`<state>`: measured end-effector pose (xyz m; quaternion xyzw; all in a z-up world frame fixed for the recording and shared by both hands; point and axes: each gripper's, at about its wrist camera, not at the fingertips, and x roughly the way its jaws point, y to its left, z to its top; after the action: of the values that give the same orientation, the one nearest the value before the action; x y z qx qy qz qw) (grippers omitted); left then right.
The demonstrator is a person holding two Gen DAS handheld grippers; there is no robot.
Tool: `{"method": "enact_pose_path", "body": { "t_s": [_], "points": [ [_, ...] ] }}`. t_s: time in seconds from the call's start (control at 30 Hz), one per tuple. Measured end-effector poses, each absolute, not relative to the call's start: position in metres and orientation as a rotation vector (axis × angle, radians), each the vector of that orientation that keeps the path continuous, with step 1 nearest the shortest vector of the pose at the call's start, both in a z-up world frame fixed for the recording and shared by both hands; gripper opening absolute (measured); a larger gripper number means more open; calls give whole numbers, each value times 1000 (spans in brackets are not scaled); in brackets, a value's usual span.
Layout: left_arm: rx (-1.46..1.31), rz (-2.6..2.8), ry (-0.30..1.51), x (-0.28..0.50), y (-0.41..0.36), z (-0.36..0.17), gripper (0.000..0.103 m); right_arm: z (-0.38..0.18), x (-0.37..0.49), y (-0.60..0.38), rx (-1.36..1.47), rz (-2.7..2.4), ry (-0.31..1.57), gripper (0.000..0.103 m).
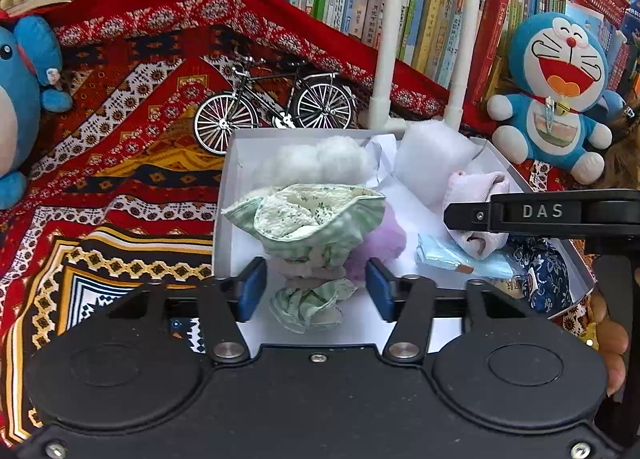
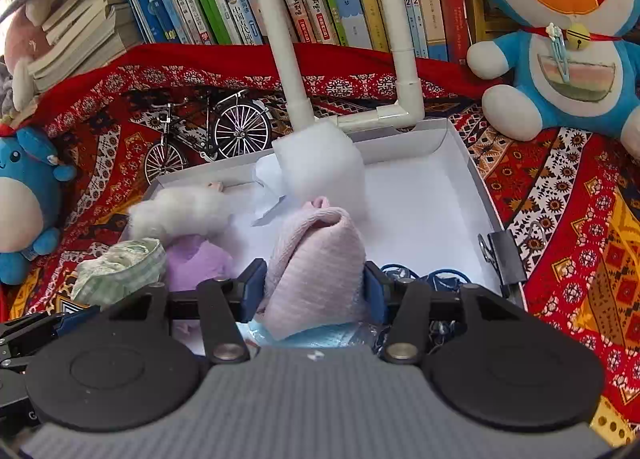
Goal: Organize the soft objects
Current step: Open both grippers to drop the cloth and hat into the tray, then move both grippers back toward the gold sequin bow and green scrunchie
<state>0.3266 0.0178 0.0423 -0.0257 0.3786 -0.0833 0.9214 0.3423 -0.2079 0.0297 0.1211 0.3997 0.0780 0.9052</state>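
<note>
A white box (image 1: 224, 219) holds the soft things. My left gripper (image 1: 316, 289) is open over its near left part, and a crumpled green checked cloth (image 1: 316, 215) stands between its blue pads with a gap on each side. My right gripper (image 2: 314, 287) is open around a rolled pink cloth (image 2: 316, 259), which fills the gap and brushes both pads. The pink cloth rests on a blue mask (image 1: 452, 259). White fluff (image 2: 184, 211), a purple plush piece (image 2: 196, 263) and a white foam block (image 2: 320, 167) lie further back in the box.
A model bicycle (image 1: 272, 107) and white pipes (image 2: 296, 99) stand behind the box. A Doraemon plush (image 1: 556, 91) sits at the right, a blue plush (image 1: 20, 99) at the left. Books line the back. A binder clip (image 2: 500, 259) grips the box's right wall.
</note>
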Motion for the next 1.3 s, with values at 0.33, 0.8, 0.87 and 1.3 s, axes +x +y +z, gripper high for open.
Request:
{"method": "enact_pose_path", "body": {
  "t_s": [0.33,0.8,0.87,1.3],
  "points": [
    [-64,-159,746,311,20,64,80,55,322,-213,244,180,767,83],
    [-83,-215,622,257,24,140,86,118,257,-238,190,226,619,99],
    [-68,-241,603,244,19,152,86,128,242,-246,177,229,597,101],
    [46,-445,593,176,-63,181,87,150,162,-302,155,190,557,103]
  ]
}}
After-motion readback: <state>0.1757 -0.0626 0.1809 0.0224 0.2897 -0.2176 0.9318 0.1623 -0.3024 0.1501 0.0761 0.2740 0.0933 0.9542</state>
